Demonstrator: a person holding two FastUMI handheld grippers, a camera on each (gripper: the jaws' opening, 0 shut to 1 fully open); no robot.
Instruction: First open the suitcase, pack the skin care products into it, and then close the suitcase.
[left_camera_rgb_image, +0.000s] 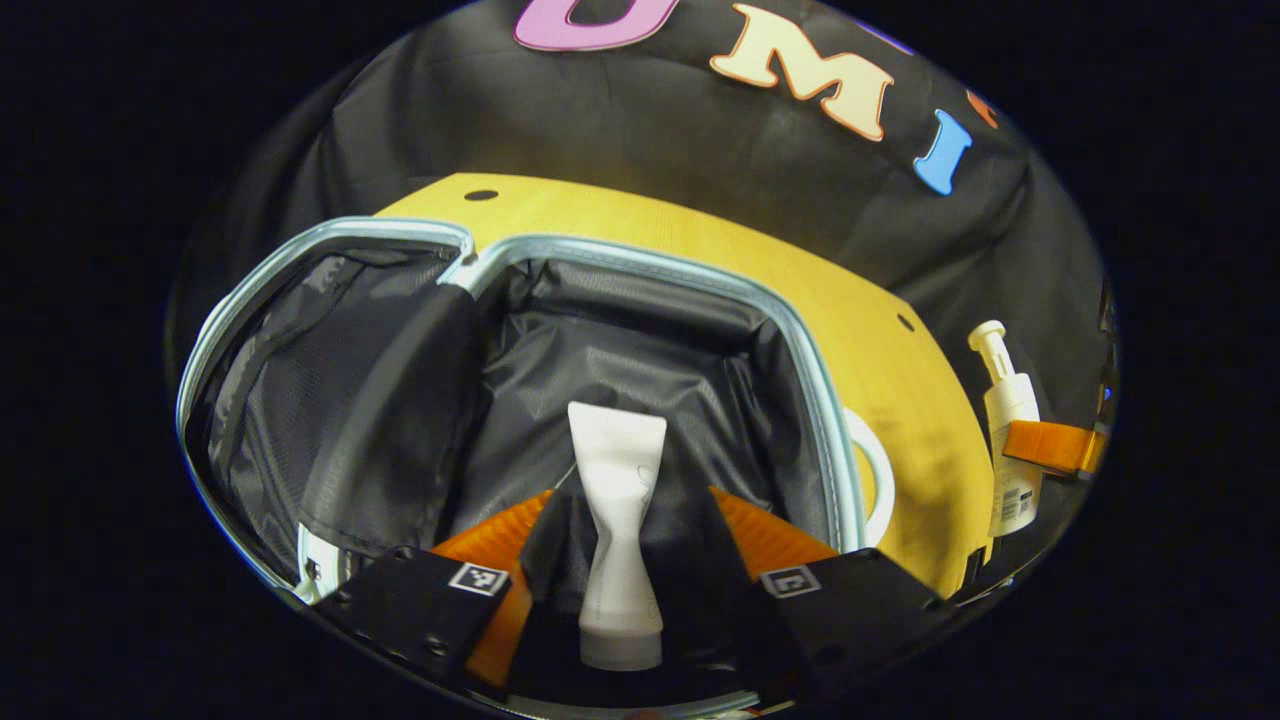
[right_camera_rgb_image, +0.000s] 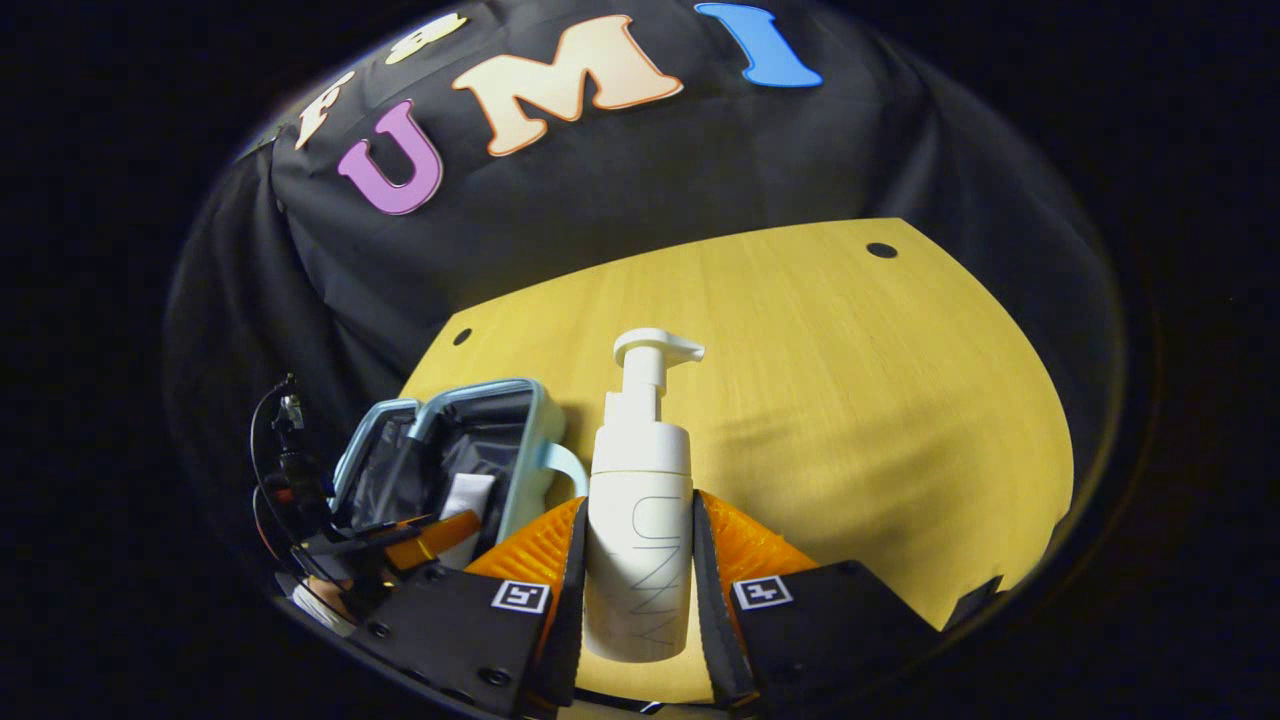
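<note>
Suitcase (left_camera_rgb_image: 800, 340) lies open on the yellow wooden table (left_camera_rgb_image: 700, 250), and I see its pale blue rim and the dark lining inside. My left gripper (left_camera_rgb_image: 618, 545) hangs over the deeper half of the case. Between its two fingers stands a white tube (left_camera_rgb_image: 617, 520), with the cap toward my camera and the flat crimped end pointing into the case. Both fingers press on the narrow middle of the tube, so the tube is squeezed thin there. I cannot tell if the tube touches the lining below it. The other half of the suitcase, with a mesh pocket (left_camera_rgb_image: 290, 400), lies to the left in this view. A white handle (left_camera_rgb_image: 880, 470) of the case shows at its right side.

My right gripper (right_camera_rgb_image: 638, 560) is closed on a white pump bottle (right_camera_rgb_image: 640, 500). The bottle is upright, the pump head on top points to the right in the right gripper view, and one finger presses on each side of the body. The bottle's lower end is just above the table edge near me; whether it rests on the wood I cannot tell. In the left gripper view I see the same bottle (left_camera_rgb_image: 1010, 440) far at the right, beyond the table's edge, with a finger across it.

In the right gripper view the open suitcase (right_camera_rgb_image: 530, 430) lies to the left of the bottle, and the left gripper (right_camera_rgb_image: 420, 535) reaches into it with the tube (right_camera_rgb_image: 462, 515).
</note>
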